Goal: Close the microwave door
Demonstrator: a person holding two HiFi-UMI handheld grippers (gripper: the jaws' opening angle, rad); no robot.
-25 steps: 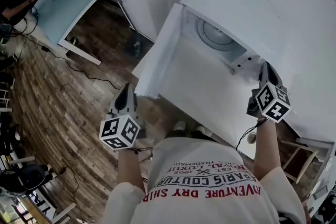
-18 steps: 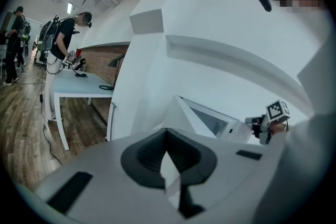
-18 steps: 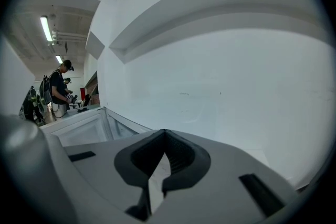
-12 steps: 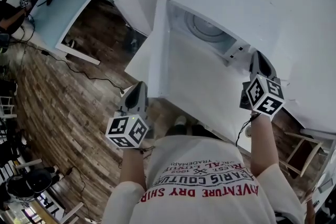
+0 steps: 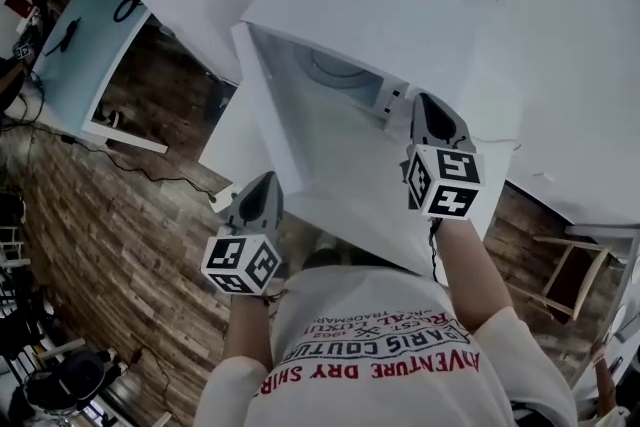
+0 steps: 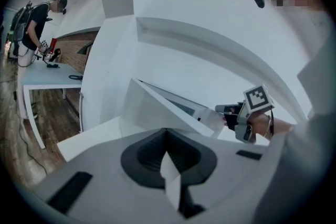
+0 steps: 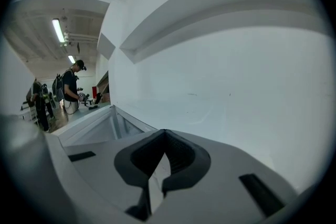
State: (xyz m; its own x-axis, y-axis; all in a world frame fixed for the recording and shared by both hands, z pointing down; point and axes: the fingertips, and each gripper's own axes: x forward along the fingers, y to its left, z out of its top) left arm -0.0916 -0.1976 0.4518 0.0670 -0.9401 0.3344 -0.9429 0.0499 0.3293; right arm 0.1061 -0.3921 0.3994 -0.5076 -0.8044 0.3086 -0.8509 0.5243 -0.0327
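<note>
Much of the microwave is hard to read from above. White box, white wall and white counter run into one another, and the right gripper and the arm behind it cover part of the front. The right gripper view gives only a white edge low at the left, bare wall and a ledge, so contact cannot be judged from there.

The microwave sits on the counter against the wall, straight in front of the person. Its door is a big plain white panel. It stands partly open, hinged at the left and swung out towards the person. In the left gripper view the right gripper's tip is at the door's free edge, but I cannot say whether it is touching or just beside it. Behind the door the cavity shows, and a round turntable lies in it.

The right gripper's jaws are drawn together with only a sliver of light between the pads, gripping nothing. The left gripper hangs lower, near the counter's front corner and clear of the door, over the wood floor. Its jaws are likewise pinched to a slit and empty. Far off to the left, a person stands at a pale blue table.
</note>
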